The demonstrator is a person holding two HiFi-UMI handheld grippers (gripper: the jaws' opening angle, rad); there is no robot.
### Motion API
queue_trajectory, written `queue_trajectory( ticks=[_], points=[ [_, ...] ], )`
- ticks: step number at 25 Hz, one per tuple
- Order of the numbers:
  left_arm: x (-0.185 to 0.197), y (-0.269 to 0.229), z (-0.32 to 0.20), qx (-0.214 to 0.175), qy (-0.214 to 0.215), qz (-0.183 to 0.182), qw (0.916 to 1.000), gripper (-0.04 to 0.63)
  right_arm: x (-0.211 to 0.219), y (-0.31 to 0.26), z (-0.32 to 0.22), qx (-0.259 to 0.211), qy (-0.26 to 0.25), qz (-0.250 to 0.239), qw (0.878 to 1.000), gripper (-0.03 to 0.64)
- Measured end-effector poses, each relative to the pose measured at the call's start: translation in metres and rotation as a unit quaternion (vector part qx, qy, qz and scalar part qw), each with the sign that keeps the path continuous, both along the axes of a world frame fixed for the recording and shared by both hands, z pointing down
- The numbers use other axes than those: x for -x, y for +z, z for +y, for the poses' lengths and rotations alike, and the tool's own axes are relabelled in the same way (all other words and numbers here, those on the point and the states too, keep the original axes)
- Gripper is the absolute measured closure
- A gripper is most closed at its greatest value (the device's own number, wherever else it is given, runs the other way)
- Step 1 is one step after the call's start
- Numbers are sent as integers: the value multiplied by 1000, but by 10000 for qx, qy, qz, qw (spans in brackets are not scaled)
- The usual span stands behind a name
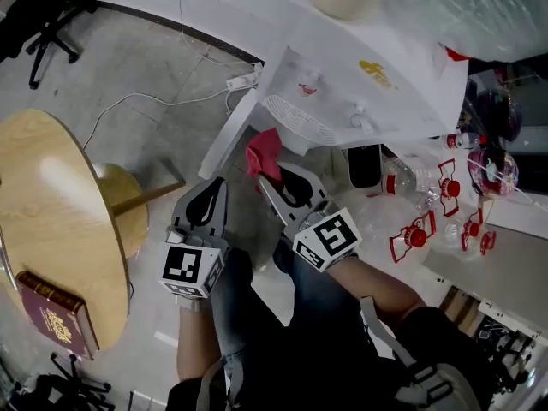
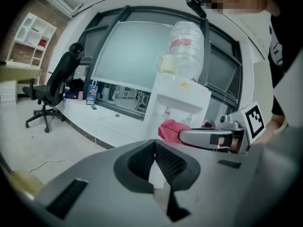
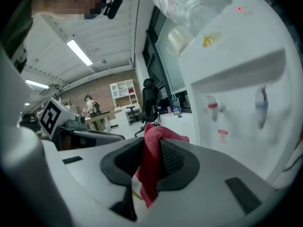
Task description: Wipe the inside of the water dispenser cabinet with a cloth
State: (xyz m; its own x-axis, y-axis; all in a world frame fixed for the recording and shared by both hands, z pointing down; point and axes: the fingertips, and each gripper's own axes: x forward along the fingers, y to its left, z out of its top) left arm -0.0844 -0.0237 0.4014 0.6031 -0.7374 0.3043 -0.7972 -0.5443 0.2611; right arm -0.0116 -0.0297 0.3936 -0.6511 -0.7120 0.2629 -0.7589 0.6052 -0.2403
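Jaws of the right gripper (image 3: 151, 148) are seen pressed together on a crumpled red cloth (image 3: 150, 169), which is pinched between the ribbed black pads, with a bunch showing above them and a tail hanging below. In the head view the same cloth (image 1: 264, 151) is carried at the tip of the right gripper (image 1: 268, 181), just beside the lower front of the white plastic water dispenser (image 1: 360, 84). The left gripper (image 2: 155, 149) is held alongside, its jaws closed on each other with nothing between them. A flat white panel (image 1: 225, 138) is seen standing out from the dispenser's lower front; it is judged to be the opened cabinet door, though the cabinet's inside is not shown in any view. Wiping is judged not yet begun, with the cloth being brought to the opening. For the step to be done well, the free bunch of cloth should be led in first, so that fabric and not the hard jaw tips is pressed on the walls. The clamp should be kept firm so the cloth is not dragged out, and the door should be steadied by the idle left gripper if it swings. Corners and the floor of the cabinet should be covered in overlapping strokes.
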Motion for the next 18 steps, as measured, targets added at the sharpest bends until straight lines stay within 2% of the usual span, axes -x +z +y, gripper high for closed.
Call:
queue_trajectory(
  ticks=[9,18],
  points=[
    [-19,-149,23,45,225,240,9994,589,-5,-151,21,-477,-508,1007,9925,532],
    [-36,-290,31,-92,559,87,9984,588,-24,-305,24,-783,-545,1275,9872,532]
  ],
)
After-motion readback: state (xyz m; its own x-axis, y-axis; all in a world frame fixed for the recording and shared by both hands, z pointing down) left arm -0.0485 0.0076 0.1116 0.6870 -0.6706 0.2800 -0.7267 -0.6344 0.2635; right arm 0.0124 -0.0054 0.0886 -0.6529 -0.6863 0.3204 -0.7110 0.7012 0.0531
